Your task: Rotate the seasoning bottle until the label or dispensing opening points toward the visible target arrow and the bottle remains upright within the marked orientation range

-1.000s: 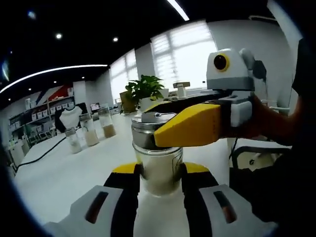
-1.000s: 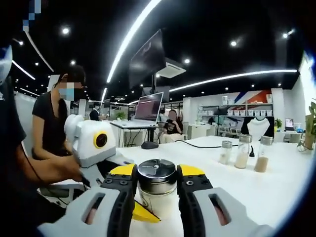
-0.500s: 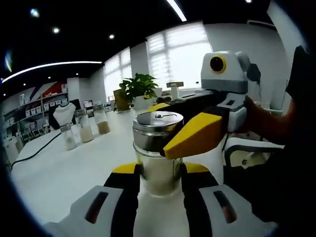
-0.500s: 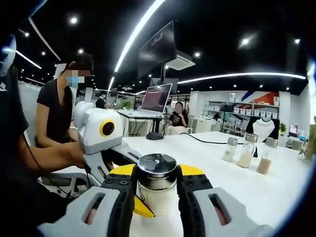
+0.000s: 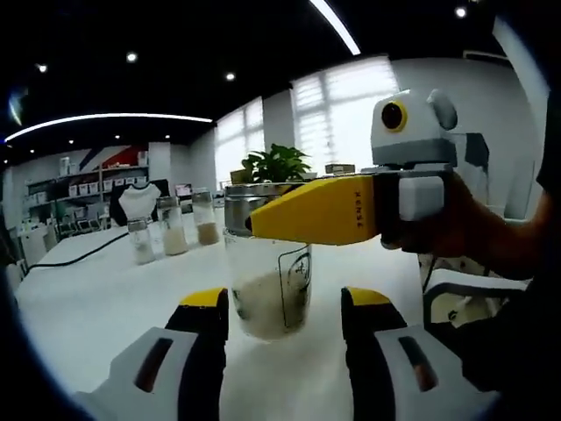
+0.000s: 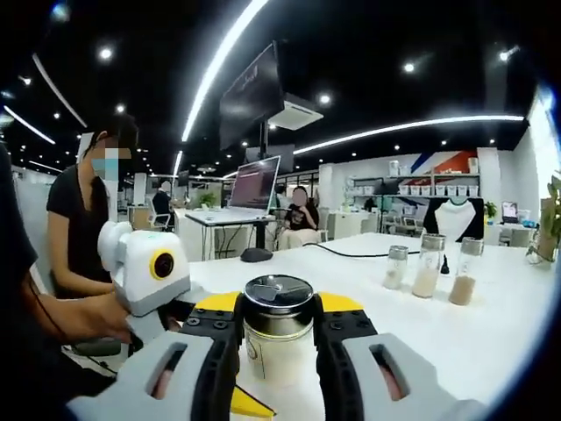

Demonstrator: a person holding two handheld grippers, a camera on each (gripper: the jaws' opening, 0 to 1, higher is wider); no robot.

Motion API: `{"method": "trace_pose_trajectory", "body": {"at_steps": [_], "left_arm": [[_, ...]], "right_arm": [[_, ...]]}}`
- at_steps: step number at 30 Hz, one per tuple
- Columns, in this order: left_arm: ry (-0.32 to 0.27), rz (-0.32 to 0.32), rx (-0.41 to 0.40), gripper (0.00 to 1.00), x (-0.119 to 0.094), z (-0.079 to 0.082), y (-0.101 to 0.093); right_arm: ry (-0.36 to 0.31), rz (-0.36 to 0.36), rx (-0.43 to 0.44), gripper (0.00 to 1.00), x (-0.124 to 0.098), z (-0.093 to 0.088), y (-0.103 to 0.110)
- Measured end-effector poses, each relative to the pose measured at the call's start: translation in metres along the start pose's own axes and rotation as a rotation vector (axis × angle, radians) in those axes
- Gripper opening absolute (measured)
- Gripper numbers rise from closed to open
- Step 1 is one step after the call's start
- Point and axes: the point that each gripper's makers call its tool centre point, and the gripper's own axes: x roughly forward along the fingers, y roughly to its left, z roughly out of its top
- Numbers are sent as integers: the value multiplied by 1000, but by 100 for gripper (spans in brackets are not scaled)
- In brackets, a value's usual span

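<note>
Seasoning bottle (image 5: 267, 289) stands upright on the white table (image 5: 88, 307), its long axis vertical, pale powder in its lower part. Right gripper (image 6: 277, 329) is clamped across the metal cap (image 6: 278, 296); left gripper (image 5: 282, 320) sits spread, its jaws flanking the glass body without touching. Judged step: mid-rotation, turned from the cap. Printed label (image 5: 296, 270) faces roughly the left gripper's camera; no target arrow can be made out. Next move calls for a level twist, avoiding tipping.
</note>
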Motion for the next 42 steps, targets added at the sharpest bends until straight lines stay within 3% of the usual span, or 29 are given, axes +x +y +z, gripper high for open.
{"method": "trace_pose_trajectory", "body": {"at_steps": [5,10,12,15,24,33,35,38,42], "left_arm": [[21,88,32,81,-6,0,18],[-17,137,-32,90,-17,8,35],[-29,167,-27,90,-23,11,43],[-38,174,-21,97,-27,15,48],[-45,163,-59,100,-40,20,55],[-37,150,-39,98,-41,22,53],[-37,151,-39,98,-41,22,53],[-39,147,-39,95,-41,23,51],[-56,153,-46,94,-40,27,50]], "right_arm": [[16,-12,-26,29,14,0,-8],[18,-7,-33,29,32,0,-17],[23,-3,-34,29,40,-1,-21],[24,-15,-41,29,53,-2,-29],[28,-14,-4,29,89,-15,-48],[10,-32,80,29,115,-25,-65],[11,-37,70,29,118,-26,-66],[46,-55,-17,29,123,-31,-69],[27,-54,-14,29,127,-29,-75]]}}
